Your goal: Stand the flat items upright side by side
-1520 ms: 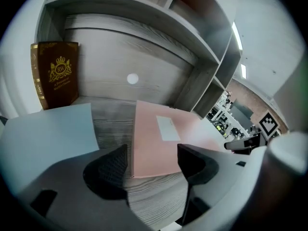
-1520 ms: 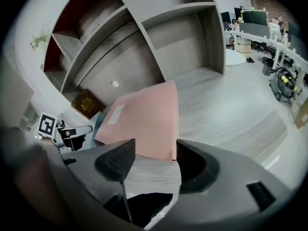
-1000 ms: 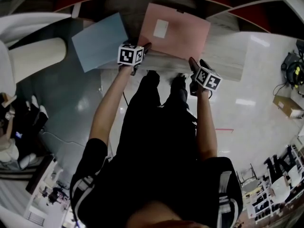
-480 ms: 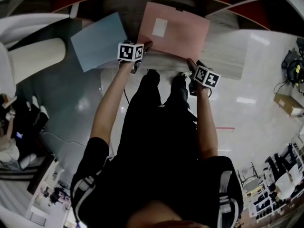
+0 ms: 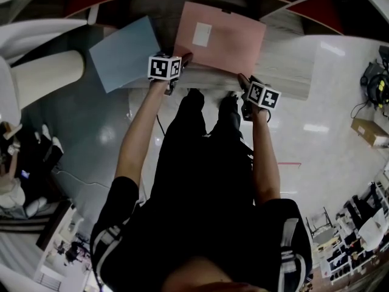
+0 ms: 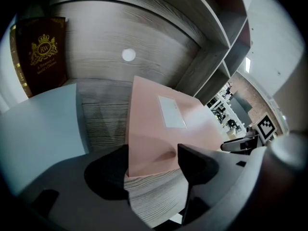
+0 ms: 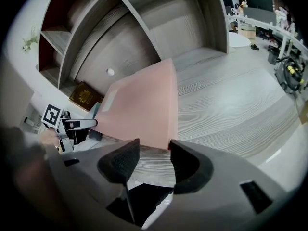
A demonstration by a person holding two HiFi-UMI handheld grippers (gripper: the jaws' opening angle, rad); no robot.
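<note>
A pink folder [image 5: 222, 38] with a white label lies flat on the wooden shelf [image 5: 292, 72], and a blue folder [image 5: 124, 53] lies flat to its left. My left gripper [image 6: 151, 160] is open, its jaws set wide apart with the pink folder's near left corner [image 6: 144, 162] lying between them. My right gripper [image 7: 154, 150] is open too. Its jaws have just been closing, and the pink folder's near right corner [image 7: 169, 143] sits at their mouth by the right jaw, unpressed. Bare wood shows between the pads.
A dark brown book with a gold crest [image 6: 41, 54] stands against the shelf's back panel at the left. Upright dividers [image 6: 211, 57] bound the shelf bay on the right. A white seat [image 5: 45, 66] stands on the floor at the left of the shelf.
My right gripper has edged up and left toward the pink folder's near right corner. The left gripper and both folders are where they were.
</note>
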